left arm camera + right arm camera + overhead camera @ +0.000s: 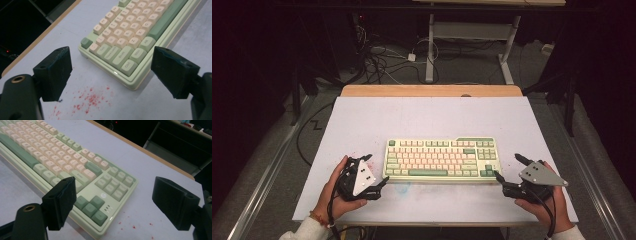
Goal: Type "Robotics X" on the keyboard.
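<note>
A pale green keyboard [442,159] with cream and green keys lies in the middle of the white table top [432,117]. My left gripper [378,169] is held just off the keyboard's left end, open and empty. In the left gripper view the keyboard's left front corner [130,67] lies ahead between the spread jaws of the left gripper [112,57]. My right gripper [507,165] stands open at the keyboard's right end, one jaw close to the front right corner. In the right gripper view the arrow keys [91,207] sit ahead of the right gripper [115,186].
Red specks [90,100] stain the table by the keyboard's left corner, and a few red specks [132,226] lie by its right corner. A wooden strip [432,90] edges the table's far side. Beyond it are floor cables [382,62] and another desk's legs [430,47].
</note>
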Available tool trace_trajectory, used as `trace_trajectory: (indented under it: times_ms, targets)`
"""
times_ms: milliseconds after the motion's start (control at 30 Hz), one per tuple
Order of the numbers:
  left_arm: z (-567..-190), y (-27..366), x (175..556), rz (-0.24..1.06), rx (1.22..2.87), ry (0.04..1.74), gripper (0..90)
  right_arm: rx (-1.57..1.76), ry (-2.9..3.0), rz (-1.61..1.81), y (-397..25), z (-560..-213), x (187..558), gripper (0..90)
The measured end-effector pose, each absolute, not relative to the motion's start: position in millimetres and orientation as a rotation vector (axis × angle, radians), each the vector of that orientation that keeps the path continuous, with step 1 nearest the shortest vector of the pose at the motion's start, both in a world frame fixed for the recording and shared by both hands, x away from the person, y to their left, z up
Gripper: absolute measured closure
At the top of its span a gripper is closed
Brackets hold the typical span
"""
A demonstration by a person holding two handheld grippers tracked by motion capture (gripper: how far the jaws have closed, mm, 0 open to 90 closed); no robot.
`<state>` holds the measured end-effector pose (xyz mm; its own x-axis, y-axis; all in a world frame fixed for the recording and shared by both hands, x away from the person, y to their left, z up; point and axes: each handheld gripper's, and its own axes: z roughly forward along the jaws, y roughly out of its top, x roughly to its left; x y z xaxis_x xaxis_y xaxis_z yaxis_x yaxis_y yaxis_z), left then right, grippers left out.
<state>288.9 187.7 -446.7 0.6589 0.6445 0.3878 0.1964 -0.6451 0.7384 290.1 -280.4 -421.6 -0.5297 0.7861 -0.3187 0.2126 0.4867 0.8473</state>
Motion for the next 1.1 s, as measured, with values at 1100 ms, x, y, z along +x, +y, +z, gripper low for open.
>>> trace_trajectory:
  times_ms: [1100]
  targets:
    - [-475,209,286,0.733,2.202,0.776,21.0,0.905,1.982,1.000,-303,-445,281,16.7]
